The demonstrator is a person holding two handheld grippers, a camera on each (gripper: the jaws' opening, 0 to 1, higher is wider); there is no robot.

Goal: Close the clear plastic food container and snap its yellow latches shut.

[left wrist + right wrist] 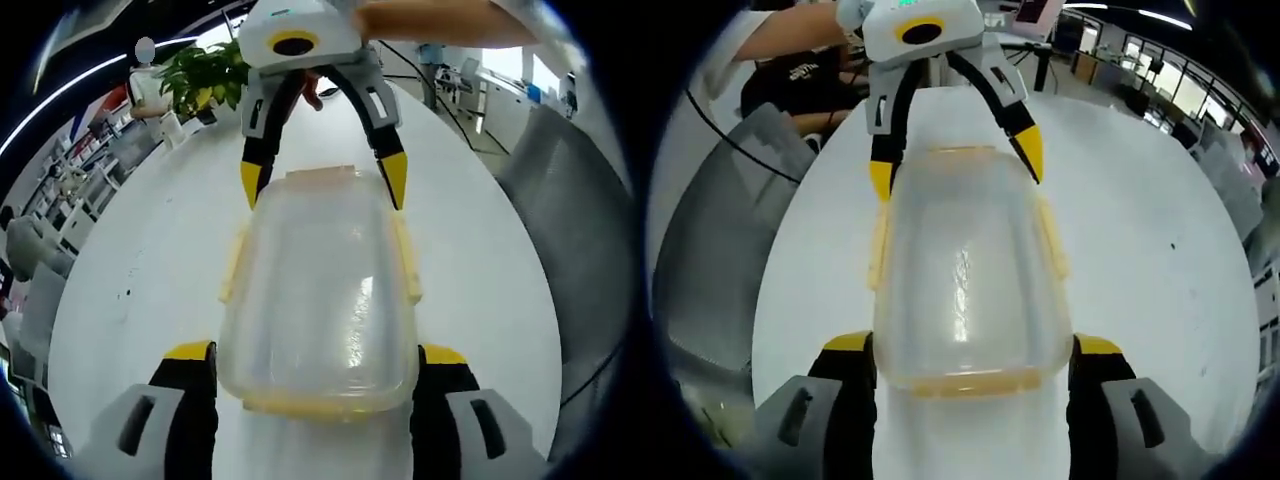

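A: Left gripper view first. Where's the container?

B: Clear plastic container [318, 290] flat on the white table [140, 270], lid on top, right between the left gripper [318, 362] and the right gripper [324, 180] facing it from the far end. Left jaws spread wide, yellow tips either side of the near end, maybe touching the walls, can't tell. Not clamped on anything.

A: The far one?

B: Jaws apart too, tips at the far corners. Open.

A: Latches?

B: Yellow, four counted: far latch [322, 174], near latch [318, 404], one long-side latch [234, 262], other long-side latch [407, 258]. Side ones look flared out, so my guess is not snapped yet.

A: Handling?

B: Empty, so light. Thin clear plastic, smooth, probably slippery, walls flex a bit. It'll skate on that table if pushed from one side. I'd brace one end, press each latch at its free edge.

A: Right gripper view.

B: Same setup mirrored. Container [965, 285] in the middle of the table [1160, 230], right gripper [972, 358] jaws wide apart flanking the near end, left gripper [958, 160] opposite, jaws spread at the far corners. Four yellow latches again, the two on the long sides standing off the walls.

A: Totals?

B: One container, one lid, four latches, two grippers. Potted plant [205, 72] behind in the left gripper view, person's arm [780, 35] top of the right one.
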